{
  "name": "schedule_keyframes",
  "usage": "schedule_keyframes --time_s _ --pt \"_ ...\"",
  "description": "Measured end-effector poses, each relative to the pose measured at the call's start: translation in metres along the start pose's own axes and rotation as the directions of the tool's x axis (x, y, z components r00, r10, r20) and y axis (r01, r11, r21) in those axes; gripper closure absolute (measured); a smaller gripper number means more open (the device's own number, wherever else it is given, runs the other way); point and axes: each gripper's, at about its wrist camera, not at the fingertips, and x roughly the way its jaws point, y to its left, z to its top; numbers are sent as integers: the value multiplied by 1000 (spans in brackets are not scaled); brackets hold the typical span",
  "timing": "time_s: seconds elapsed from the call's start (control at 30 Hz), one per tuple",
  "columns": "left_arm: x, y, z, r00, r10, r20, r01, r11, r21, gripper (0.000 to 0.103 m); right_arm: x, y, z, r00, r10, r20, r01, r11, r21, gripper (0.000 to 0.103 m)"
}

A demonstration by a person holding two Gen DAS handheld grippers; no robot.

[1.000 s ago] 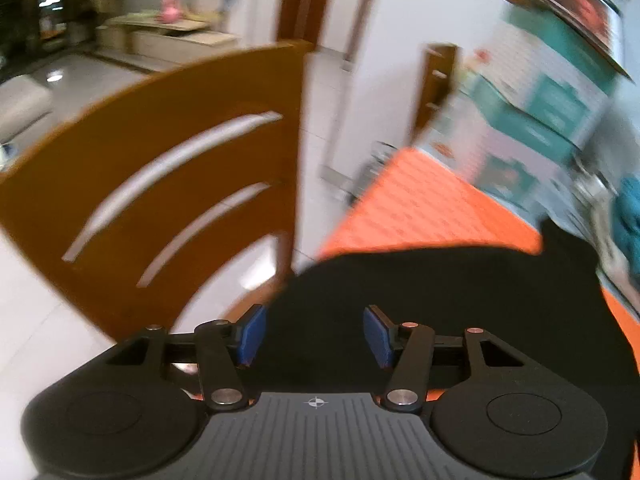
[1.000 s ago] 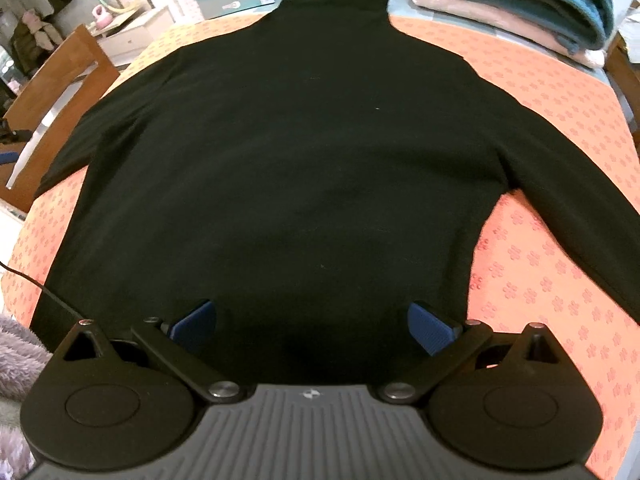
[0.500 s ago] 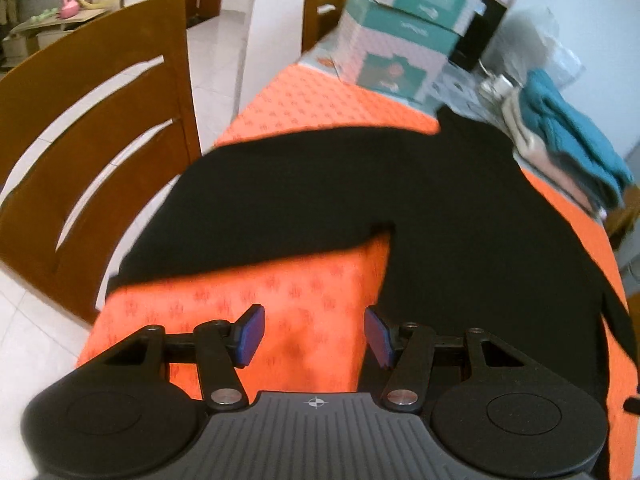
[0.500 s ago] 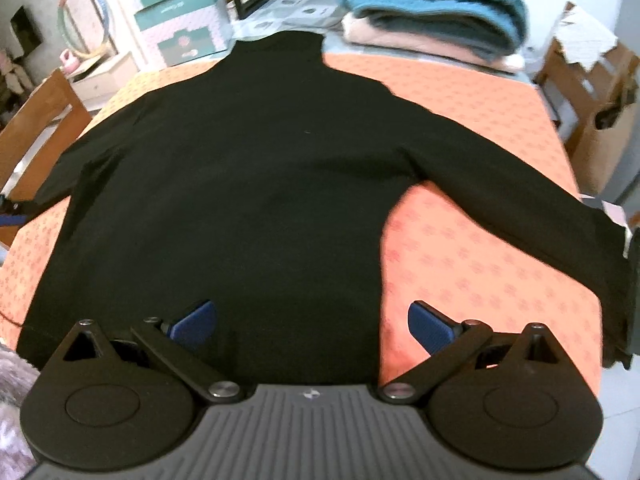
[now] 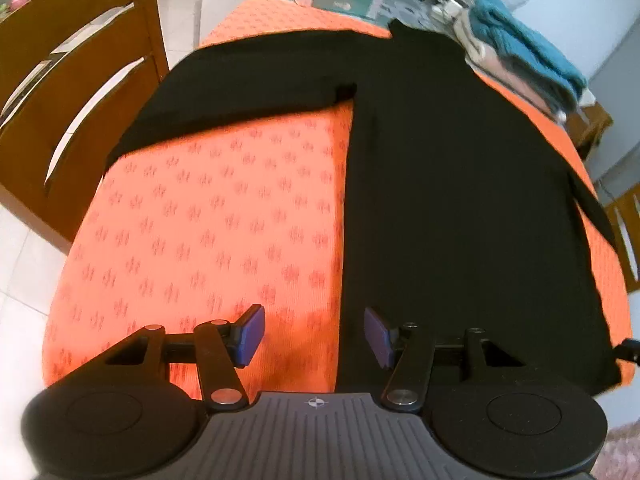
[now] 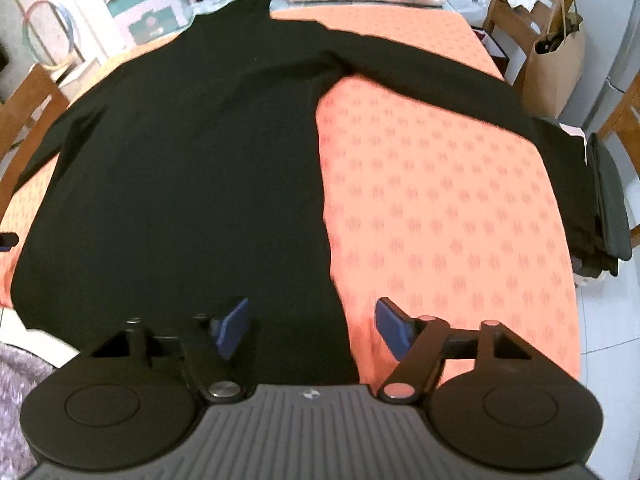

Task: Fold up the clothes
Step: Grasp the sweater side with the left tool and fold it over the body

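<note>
A black long-sleeved turtleneck sweater (image 5: 448,184) lies flat on the orange patterned tablecloth (image 5: 208,216), sleeves spread out to both sides; it also shows in the right wrist view (image 6: 180,168). My left gripper (image 5: 314,334) is open and empty, low over the sweater's left bottom corner, straddling its side edge. My right gripper (image 6: 312,326) is open and empty over the sweater's right bottom corner, straddling that side edge. The right sleeve (image 6: 460,84) runs to the table's far right edge.
A stack of folded clothes, teal on top (image 5: 524,52), sits beyond the collar. Cardboard boxes (image 6: 140,8) stand at the back. A wooden chair (image 5: 76,92) stands left of the table. A paper bag (image 6: 556,68) sits on another chair. Dark folded cloth (image 6: 608,204) lies at the right edge.
The left gripper swung from facing the chair and sleeve to the sweater's left bottom corner. The right gripper moved right, from the hem's middle to the right bottom corner, and its jaws narrowed.
</note>
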Motion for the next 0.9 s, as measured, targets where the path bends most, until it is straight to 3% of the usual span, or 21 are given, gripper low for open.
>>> schedule_keyframes --time_s 0.23,0.27,0.47,0.7,0.77,0.83,0.9 --pt "-17 -2 -38 1000 11 8 -11 1000 -4 45 0 -5 -20 999 13 -31 -13 1000 -22 60" --pt "-18 -3 -44 1000 15 0 -15 1000 -4 45 0 -7 -22 999 15 -36 -16 1000 -25 69" --pt "-8 -4 -74 998 36 -61 -32 998 62 45 -1 -10 -33 998 19 -53 -23 998 -62 96" --pt "23 -5 -85 996 21 -84 -17 999 42 47 -20 -11 -39 997 59 -51 -65 990 -123 97" --pt "26 -6 -88 996 12 -88 -9 999 34 54 -18 -12 -39 996 62 -64 -70 988 -136 95" --pt "27 -7 -89 996 -1 -93 3 1000 23 71 -14 -12 -39 995 61 -74 -72 986 -148 94" --pt "27 -11 -87 995 -10 -95 12 1000 17 81 -10 -12 -39 995 62 -77 -74 984 -161 89"
